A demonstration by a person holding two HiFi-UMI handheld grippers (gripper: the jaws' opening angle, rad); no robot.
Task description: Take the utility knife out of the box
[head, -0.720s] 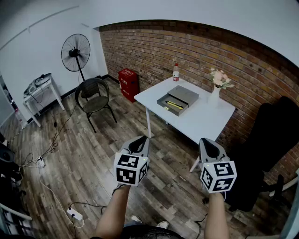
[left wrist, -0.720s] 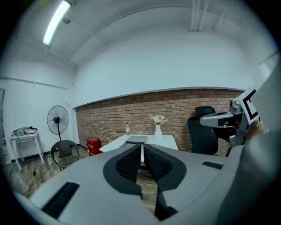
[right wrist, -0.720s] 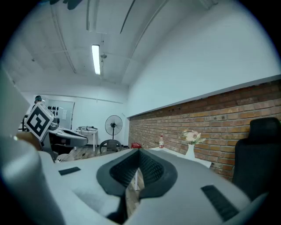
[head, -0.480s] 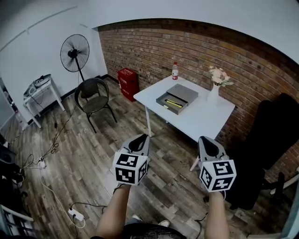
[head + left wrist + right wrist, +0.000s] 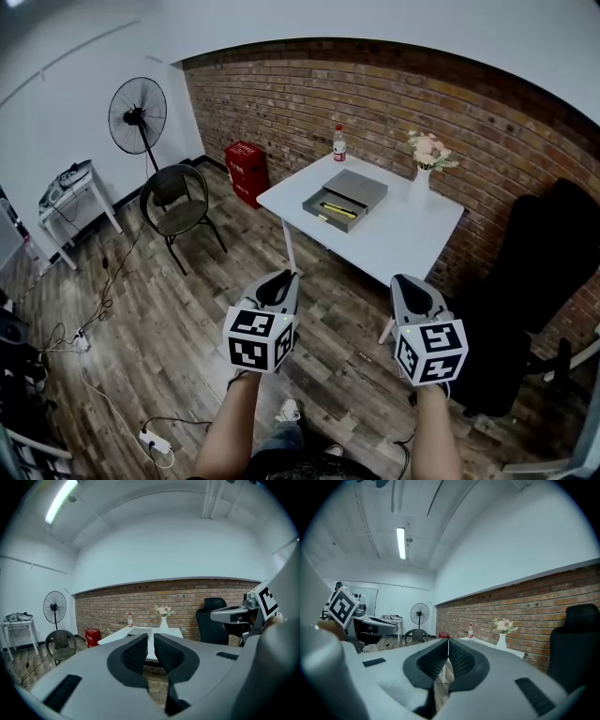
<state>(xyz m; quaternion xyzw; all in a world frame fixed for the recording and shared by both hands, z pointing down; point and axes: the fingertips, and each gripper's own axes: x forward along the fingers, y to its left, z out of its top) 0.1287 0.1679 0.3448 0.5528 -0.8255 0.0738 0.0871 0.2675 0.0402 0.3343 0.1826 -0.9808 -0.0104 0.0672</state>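
A grey box (image 5: pixel 345 199) lies with its lid back on the white table (image 5: pixel 394 246) by the brick wall. A yellow utility knife (image 5: pixel 338 210) rests inside it. Both grippers hang in the air well short of the table, over the wooden floor. My left gripper (image 5: pixel 281 278) is shut and holds nothing; in the left gripper view its tips (image 5: pixel 150 637) point level at the far table (image 5: pixel 140 632). My right gripper (image 5: pixel 405 280) is shut and empty too, its tips (image 5: pixel 448 641) meeting in the right gripper view.
On the table stand a red-capped bottle (image 5: pixel 338 143) and a white vase of flowers (image 5: pixel 419 182). A black chair (image 5: pixel 178 198), a standing fan (image 5: pixel 137 116) and a red crate (image 5: pixel 246 166) lie left of it. A dark office chair (image 5: pixel 530 281) stands at right. Cables (image 5: pixel 89 323) trail across the floor.
The whole view has shifted: table, fan and chair slid slightly left in the head view. Both grippers keep their places in front of me, still shut.
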